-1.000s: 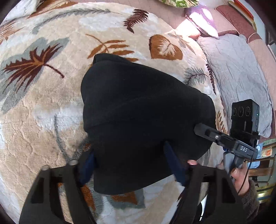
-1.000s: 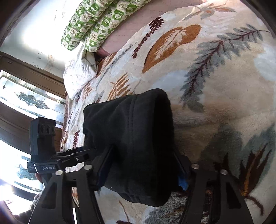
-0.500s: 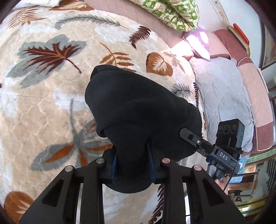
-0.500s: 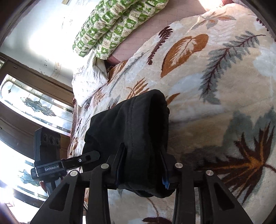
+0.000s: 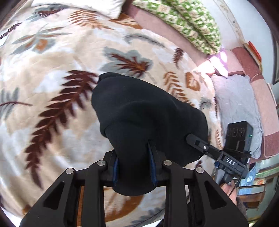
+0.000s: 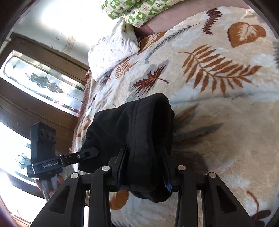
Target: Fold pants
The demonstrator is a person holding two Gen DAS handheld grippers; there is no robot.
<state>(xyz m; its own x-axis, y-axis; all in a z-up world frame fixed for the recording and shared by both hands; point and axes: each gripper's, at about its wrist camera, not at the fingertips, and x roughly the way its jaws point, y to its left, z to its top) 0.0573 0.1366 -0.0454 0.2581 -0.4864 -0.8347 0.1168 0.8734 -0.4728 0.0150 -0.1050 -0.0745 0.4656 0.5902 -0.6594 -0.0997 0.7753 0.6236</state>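
Left hand-held gripper (image 5: pixel 134 165) is clamping the near edge of the black pants (image 5: pixel 148 118), bundle sitting mid-frame over the leaf-print blanket (image 5: pixel 52 97). Right hand-held gripper (image 6: pixel 143 169) is pinching the pants' other end, lower centre, green pillow (image 6: pixel 136 12) showing at top.

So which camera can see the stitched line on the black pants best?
The right wrist view: the seam runs down the black pants between the right gripper. In the left wrist view the pants look plain black; no seam shows.
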